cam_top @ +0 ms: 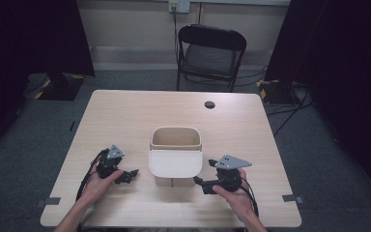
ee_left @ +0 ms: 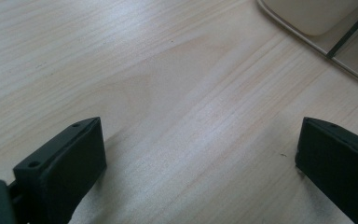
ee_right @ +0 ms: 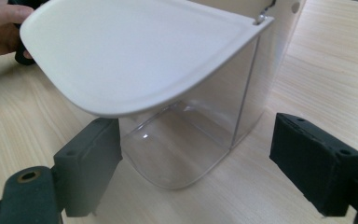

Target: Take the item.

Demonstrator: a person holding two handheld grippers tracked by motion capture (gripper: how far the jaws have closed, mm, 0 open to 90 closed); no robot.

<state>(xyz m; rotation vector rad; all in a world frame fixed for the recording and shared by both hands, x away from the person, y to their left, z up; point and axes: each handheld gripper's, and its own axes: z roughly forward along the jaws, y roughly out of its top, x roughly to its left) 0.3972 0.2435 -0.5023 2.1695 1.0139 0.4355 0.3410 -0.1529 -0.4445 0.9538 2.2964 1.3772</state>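
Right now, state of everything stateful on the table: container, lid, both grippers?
container: upright near the table's middle, open on top, nothing seen inside.
lid: flipped open, hanging out over the clear front wall toward the person.
left gripper: open, over bare table left of the container, holding nothing.
right gripper: open, aimed at the container's clear front under the lid, holding nothing.
folding chair: unfolded, unoccupied, beyond the table.
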